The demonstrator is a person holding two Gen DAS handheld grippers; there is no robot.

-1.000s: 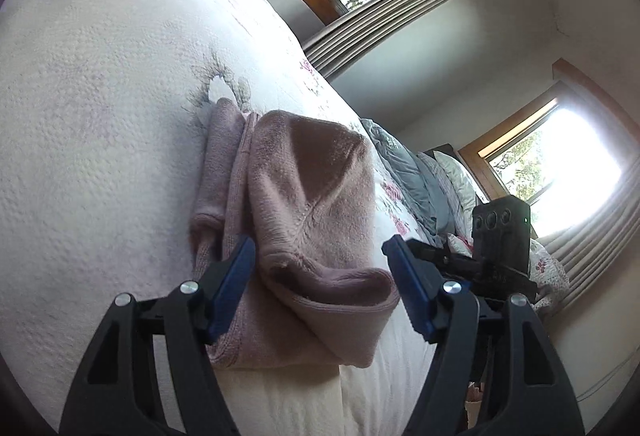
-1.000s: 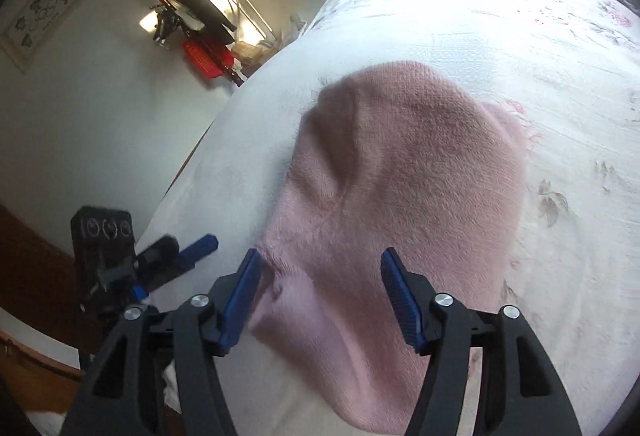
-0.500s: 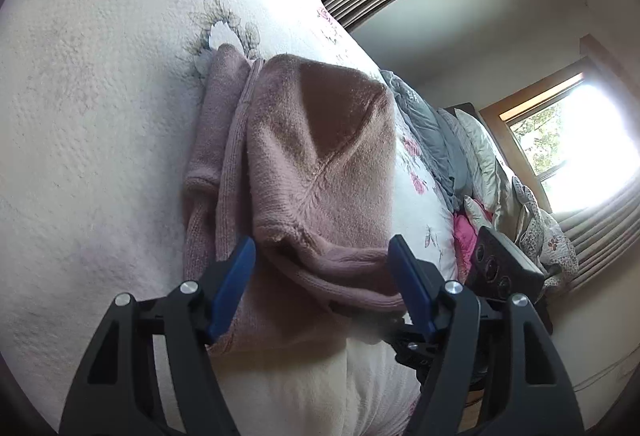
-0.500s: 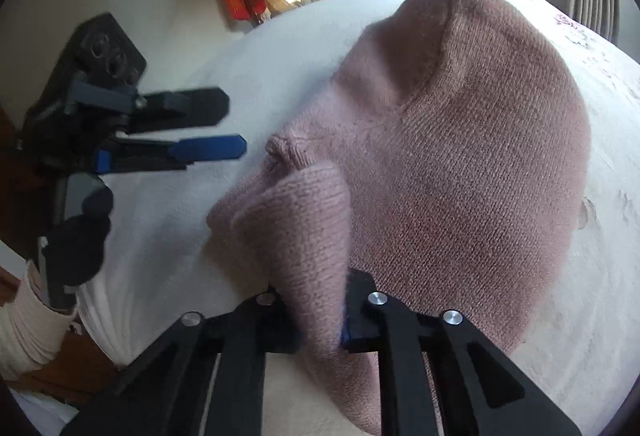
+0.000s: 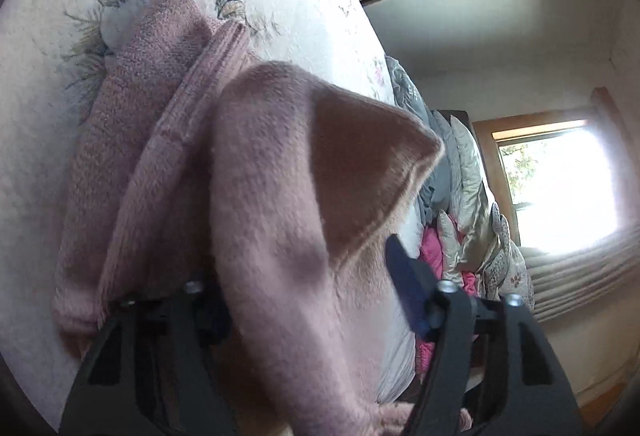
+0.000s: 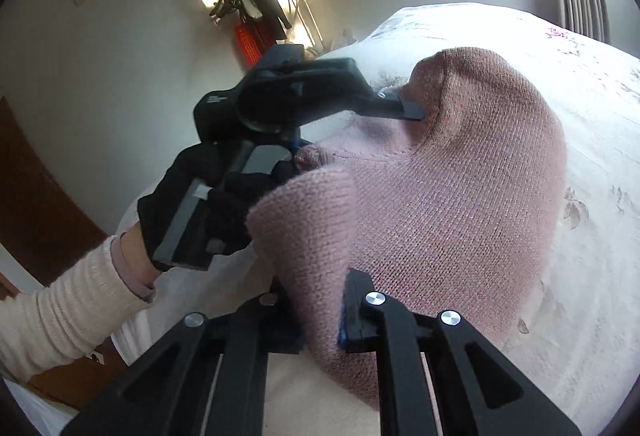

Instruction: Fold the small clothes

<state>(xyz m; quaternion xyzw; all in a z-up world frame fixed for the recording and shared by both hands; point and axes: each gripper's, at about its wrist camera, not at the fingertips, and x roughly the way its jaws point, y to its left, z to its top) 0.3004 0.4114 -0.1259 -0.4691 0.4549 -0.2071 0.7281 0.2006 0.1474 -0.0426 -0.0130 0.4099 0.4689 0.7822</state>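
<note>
Now both grippers are on the dusty-pink knitted garment (image 6: 460,196), which lies on the white floral-print bedspread (image 6: 580,84) with its near edge lifted off the bed.

Right gripper (image 6: 320,312): jaws clamped together on a raised fold of the knit at the near hem. Half a second ago it held the same pinch; a second ago its jaws stood apart, above flat cloth.

Left gripper (image 5: 308,300): in its own view the pink fabric drapes thick between the jaws, one blue pad visible on the right, the other buried under cloth. The jaws look narrower than in the earlier frames, where they stood wide apart and short of the hem, but whether they actually bite the cloth cannot be told. In the right wrist view the left gripper (image 6: 404,108) reaches in from the side, its upper finger lying against the far part of the garment, held by a black-gloved hand (image 6: 208,204) with a cream ribbed sleeve (image 6: 68,308).

Change since earlier: the left tool has closed the gap from beside the garment to right into it, and the lifted flap stands taller.

Judgement: the grasp phase is near done, with the fold-over next. Risk is that the left side slips if it is not fully pinched, since the knit is thick and soft.

Grey and pink pillows (image 5: 452,196) are stacked at the far end, clear of the work.
</note>
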